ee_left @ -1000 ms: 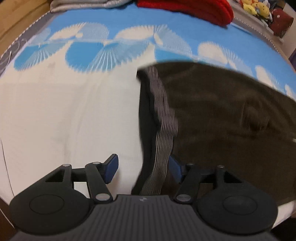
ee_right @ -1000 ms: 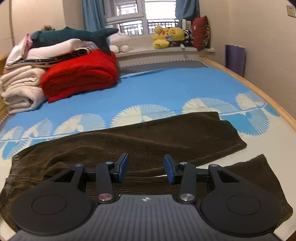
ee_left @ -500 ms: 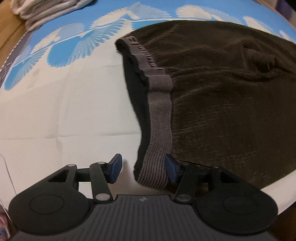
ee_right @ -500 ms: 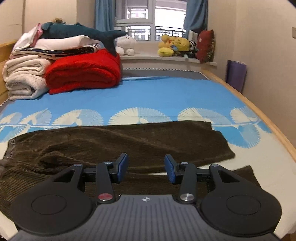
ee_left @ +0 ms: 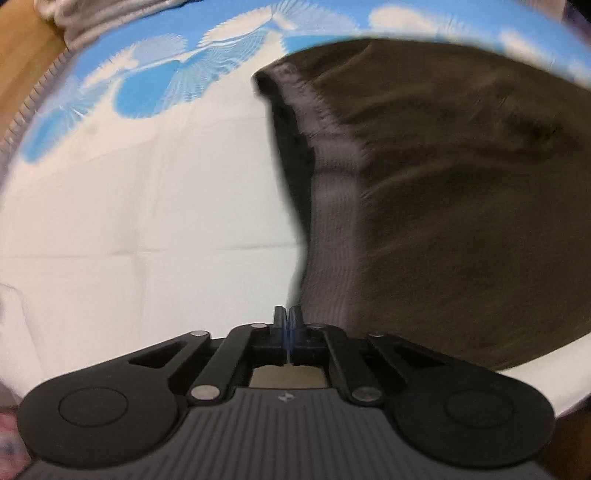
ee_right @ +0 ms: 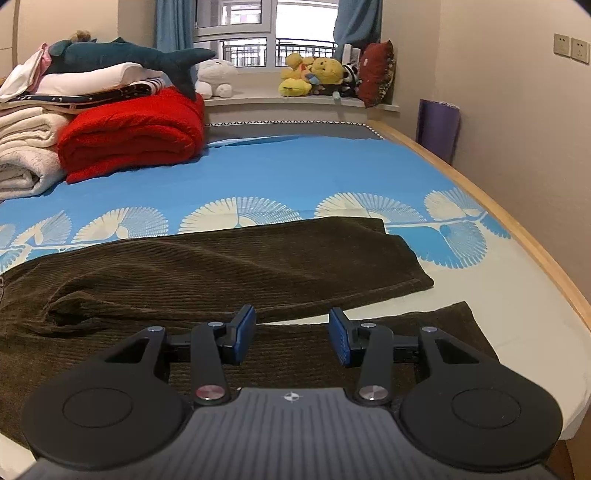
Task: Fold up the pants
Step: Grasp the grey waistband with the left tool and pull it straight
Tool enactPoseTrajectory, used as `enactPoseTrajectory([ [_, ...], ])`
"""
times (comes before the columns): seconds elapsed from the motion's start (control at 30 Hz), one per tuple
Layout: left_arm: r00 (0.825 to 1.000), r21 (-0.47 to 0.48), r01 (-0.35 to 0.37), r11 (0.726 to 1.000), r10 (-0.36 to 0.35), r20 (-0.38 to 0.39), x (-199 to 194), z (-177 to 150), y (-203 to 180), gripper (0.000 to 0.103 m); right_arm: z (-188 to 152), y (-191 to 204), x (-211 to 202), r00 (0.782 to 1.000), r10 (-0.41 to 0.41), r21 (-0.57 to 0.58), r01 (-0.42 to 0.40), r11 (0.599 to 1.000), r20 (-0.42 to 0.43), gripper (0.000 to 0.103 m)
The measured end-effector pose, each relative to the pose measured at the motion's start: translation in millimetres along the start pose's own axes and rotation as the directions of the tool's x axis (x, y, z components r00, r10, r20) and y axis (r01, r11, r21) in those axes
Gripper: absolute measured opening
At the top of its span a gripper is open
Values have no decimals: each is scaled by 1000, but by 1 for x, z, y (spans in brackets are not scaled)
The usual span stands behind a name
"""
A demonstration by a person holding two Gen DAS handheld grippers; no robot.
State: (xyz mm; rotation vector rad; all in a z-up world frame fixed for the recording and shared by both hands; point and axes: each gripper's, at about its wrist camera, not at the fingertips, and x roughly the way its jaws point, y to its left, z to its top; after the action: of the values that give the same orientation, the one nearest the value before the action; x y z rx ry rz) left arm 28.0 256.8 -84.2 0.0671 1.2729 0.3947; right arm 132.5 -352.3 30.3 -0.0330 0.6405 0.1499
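On the bed sheet [ee_right: 295, 173], brown corduroy pants [ee_right: 221, 266] lie flat.

Left wrist view smeared by blur: my left gripper [ee_left: 287, 318] has its pads together, and I can't tell if the waistband [ee_left: 334, 236] is caught (edge at one o'clock). Pants [ee_right: 207, 273] run off frame at nine o'clock.

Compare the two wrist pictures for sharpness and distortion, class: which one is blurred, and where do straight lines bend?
Left wrist view: smeared; the pants and their grey waistband are soft, while the left gripper stays sharper. Right wrist view: crisp corduroy ribs; the fisheye bows the wooden bed edge; the window is overexposed.
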Motion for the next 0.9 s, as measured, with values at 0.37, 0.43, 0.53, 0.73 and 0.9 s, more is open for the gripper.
enactPoseTrajectory([
  [0.37,967,178,181,967,-208,148,-30,-1,-33,12,4,24,1,999,45,-41,-45,998,4,46],
  [0.43,990,260,130,957,-141,24,-7,-9,-49,19,4,27,2,999,46,-45,-46,998,2,46],
  [0.53,995,350,79,933,-94,24,-4,-15,-65,21,5,29,3,999,47,-38,-47,998,-3,46],
  [0.73,961,258,222,940,-257,107,-33,-1,-68,33,6,29,1,999,51,-47,-50,998,11,46],
  [0.9,990,359,142,922,-141,-29,-5,-8,-88,37,5,26,2,999,45,-43,-44,998,10,46],
])
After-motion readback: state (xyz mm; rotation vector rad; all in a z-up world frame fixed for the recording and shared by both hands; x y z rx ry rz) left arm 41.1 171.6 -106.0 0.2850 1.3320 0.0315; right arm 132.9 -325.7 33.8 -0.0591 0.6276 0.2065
